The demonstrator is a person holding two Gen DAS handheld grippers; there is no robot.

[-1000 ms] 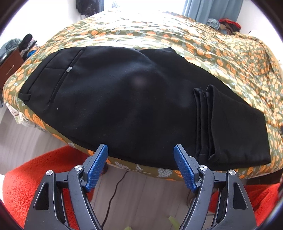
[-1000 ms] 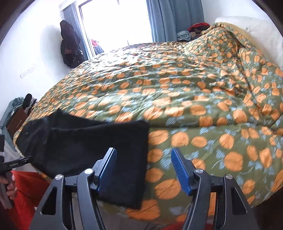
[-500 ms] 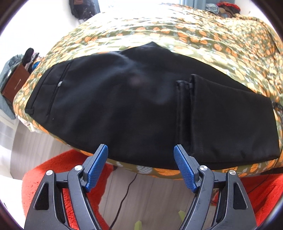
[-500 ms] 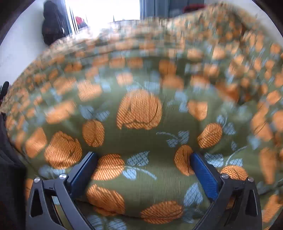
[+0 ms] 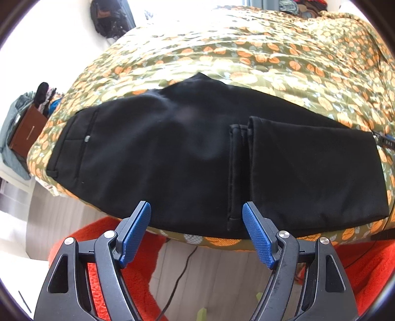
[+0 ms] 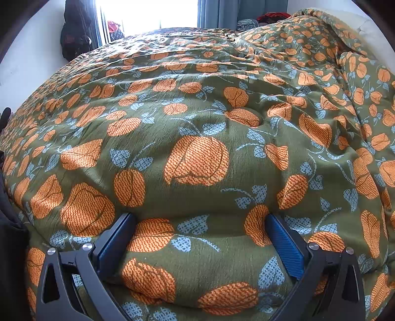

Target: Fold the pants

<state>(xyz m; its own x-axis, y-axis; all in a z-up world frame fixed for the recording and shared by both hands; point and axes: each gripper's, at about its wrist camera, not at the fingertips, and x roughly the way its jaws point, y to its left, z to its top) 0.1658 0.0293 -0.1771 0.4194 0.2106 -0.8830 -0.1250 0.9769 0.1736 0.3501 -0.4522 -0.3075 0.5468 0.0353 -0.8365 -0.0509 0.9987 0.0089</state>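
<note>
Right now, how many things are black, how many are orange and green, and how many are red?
Black: 1, the pants
Orange and green: 1, the quilt
Red: 1, the fuzzy rug
Total: 3

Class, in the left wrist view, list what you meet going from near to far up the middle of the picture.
Left gripper → floor → black pants → patterned quilt → bright window.
</note>
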